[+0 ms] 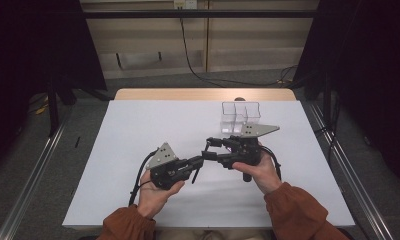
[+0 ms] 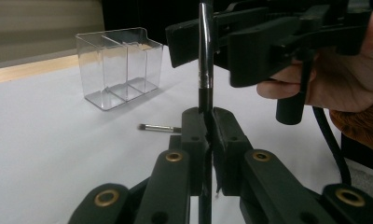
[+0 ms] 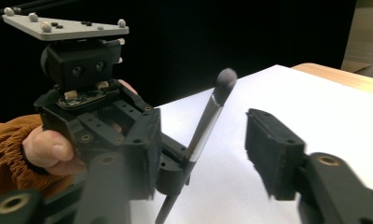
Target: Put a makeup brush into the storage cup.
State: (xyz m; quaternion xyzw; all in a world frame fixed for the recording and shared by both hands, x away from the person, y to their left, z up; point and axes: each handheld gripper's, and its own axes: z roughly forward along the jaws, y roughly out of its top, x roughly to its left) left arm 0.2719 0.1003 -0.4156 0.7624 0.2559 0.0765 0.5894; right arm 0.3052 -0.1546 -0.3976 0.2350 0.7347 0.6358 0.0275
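Black-handled, silver-ferruled makeup brush stands upright, pinched in our left gripper jaws above the white table. Our right gripper jaws straddle it, spread, not touching. Nearby stands a clear plastic three-compartment organiser.

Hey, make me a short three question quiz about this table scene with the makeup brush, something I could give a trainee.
1. True or false: the left gripper is shut on the makeup brush.
2. Which is around the brush's upper part? A: the right gripper's open jaws; B: the clear organizer; C: a bare hand.
3. What lies flat on the table between the left gripper and the clear organizer?

Key
1. True.
2. A: the right gripper has a jaw on either side of the brush, not pressing on it.
3. A second brush.
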